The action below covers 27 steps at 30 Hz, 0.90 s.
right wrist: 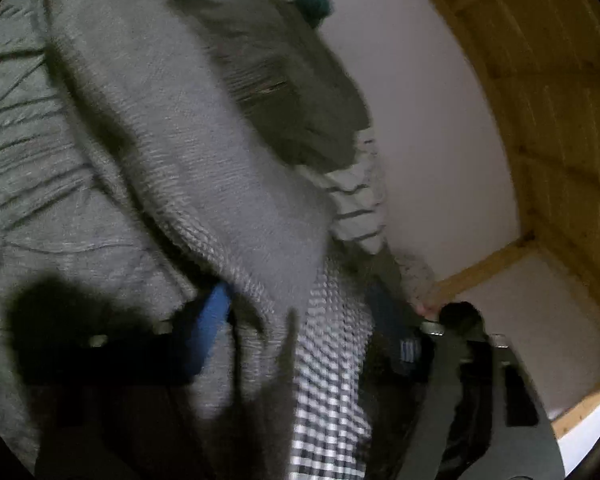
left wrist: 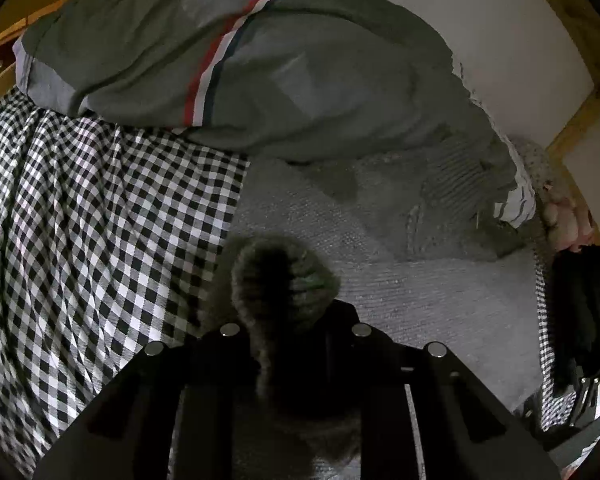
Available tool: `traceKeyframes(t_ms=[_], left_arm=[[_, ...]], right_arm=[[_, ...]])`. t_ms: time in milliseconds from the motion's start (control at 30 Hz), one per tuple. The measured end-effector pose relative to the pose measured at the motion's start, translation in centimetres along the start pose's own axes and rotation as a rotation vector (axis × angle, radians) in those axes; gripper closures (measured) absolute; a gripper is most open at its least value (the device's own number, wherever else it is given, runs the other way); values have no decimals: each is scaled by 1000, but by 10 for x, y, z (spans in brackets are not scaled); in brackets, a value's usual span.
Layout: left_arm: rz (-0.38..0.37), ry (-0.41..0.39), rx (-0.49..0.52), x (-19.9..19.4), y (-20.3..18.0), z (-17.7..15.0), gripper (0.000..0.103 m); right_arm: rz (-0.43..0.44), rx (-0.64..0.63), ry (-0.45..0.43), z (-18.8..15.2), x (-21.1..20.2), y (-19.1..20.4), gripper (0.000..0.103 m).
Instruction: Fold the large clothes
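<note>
Here, in the left wrist view, the left gripper [left wrist: 286,276] has its jaws almost together, and a bunched fold of the grey knit sweater [left wrist: 400,280] is pinched between them, rising in a dark hump just ahead of the tips. The rest of this sweater lies flat in front of the claw and to its right. One black-and-white checked cloth [left wrist: 80,220] lies to the left, touching the sweater's edge. One grey garment with a red, white and navy stripe [left wrist: 220,60] lies beyond, partly over both. The white surface [left wrist: 520,40] under them is bare at the far right. At the right border a hand [left wrist: 568,220] shows above a dark tool.

In the right wrist view the picture is blurred. The right gripper [right wrist: 284,320] has its jaws about halfway apart; the sweater's edge [right wrist: 204,168] hangs down between them, next to the checked cloth [right wrist: 332,380]. Whether the pads touch it, I cannot tell. One blue pad [right wrist: 210,328] shows on the left finger.
</note>
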State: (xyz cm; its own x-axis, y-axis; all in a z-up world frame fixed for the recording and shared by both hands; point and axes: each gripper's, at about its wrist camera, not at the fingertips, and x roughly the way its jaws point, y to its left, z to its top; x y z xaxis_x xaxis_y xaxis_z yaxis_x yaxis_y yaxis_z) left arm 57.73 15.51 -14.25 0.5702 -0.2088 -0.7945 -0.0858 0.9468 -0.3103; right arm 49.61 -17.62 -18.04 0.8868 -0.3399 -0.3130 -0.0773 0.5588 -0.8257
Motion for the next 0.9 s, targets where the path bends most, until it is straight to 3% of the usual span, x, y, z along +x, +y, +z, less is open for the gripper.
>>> traceKeyframes(t_ms=[133,167,200,233,333,433,533,667,767,833,900], left_arm=[[-8,-10,14,-6,-2,1,85],[-11,-10,14,-7,-2,2,85],[-10,-8,17,-7,-3,2,85],[-8,-5,21,-6,-4,3,85],[11,-5,39,-5,-10,2,90],[-1,-22,32,-7,-14,6,91],[-50,-22,21,-10,-22,14,91],[-17,11,40,14,-35,6,91],[2,66,29,44,-33,-15,88],[-4,27,24,39,-30,-22,87],[-10,27,10,34,-26,-23,84]], right_arm=[[-83,-55,-24,-6,1,11,44],[-84,-79,-18,-8,3,18,49],[-50,-94,-7,-9,9,23,77],[-24,-99,6,-7,5,24,94],[-12,-88,5,-3,9,25,95],[-121,82,-53,6,-5,-19,95],[-232,172,-99,9,-12,-58,95],[-265,33,-51,-13,2,-38,95],[-152,-130,75,-57,32,9,95],[-100,-60,92,-59,29,-5,93],[41,-71,136,-57,27,-9,92]])
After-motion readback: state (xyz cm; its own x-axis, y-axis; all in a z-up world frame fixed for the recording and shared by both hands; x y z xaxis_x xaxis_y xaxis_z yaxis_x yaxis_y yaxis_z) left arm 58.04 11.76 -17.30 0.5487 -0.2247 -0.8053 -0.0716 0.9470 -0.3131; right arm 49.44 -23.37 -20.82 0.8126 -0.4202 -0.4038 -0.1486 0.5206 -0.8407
